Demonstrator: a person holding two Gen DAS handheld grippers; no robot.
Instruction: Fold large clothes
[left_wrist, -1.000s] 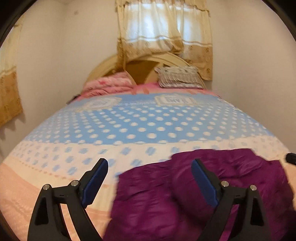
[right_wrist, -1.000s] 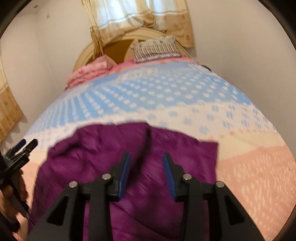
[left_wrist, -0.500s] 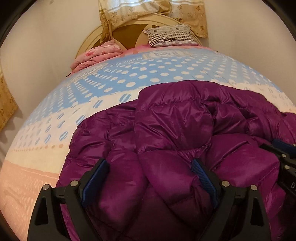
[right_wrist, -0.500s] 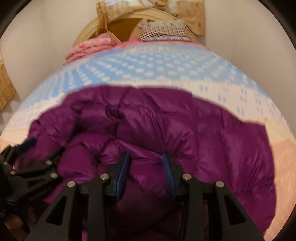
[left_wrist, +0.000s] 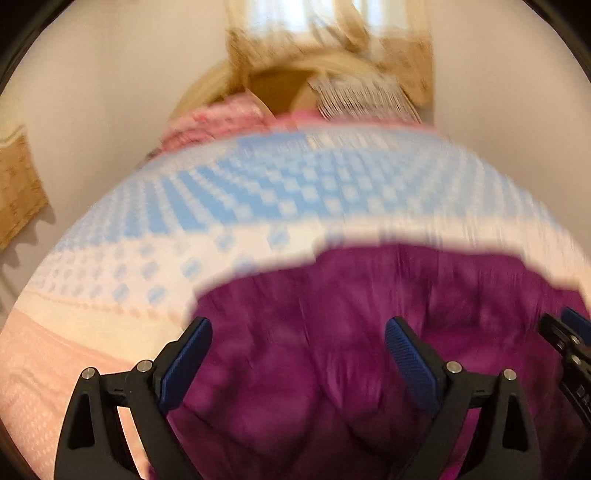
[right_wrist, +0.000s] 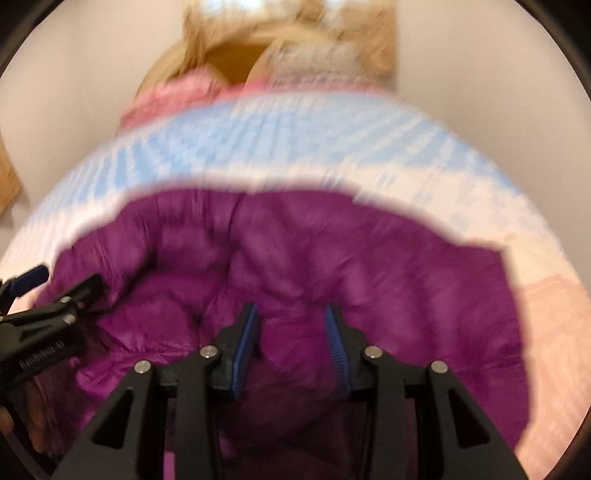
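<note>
A wide bed (left_wrist: 258, 192) covered by a dotted blue, white and pink spread fills both views, with a rounded cream headboard (left_wrist: 280, 79) at its far end. All places below are given relative to that bed.

A large, puffy purple quilted jacket (right_wrist: 332, 258) lies bunched on the near end of the bed, over the white and pink bands of the spread. Its visible bulk runs across the bed, side to side, so its long axis appears to be crosswise to the bed. Which end is collar or hem cannot be told from the blurred frames.

The left tongs (left_wrist: 298, 356) are held above the jacket's near left part, spread wide and released; fabric is seen behind them, but no pad presses on it. The right tongs (right_wrist: 291, 343) are nearer the jacket's middle, narrower, and their jaws are opening; a padded fold stands between them, yet no firm pinch is shown, so the fold is judged to be let go.

The step in hand is judged to be laying the jacket out for a fold. For a good result, the garment should be spread flat first, trapped air pressed out, and an edge seam gripped, not a loose puff. Both tongs should be set on matching corners, so that the fold line is kept square to the long axis.
</note>
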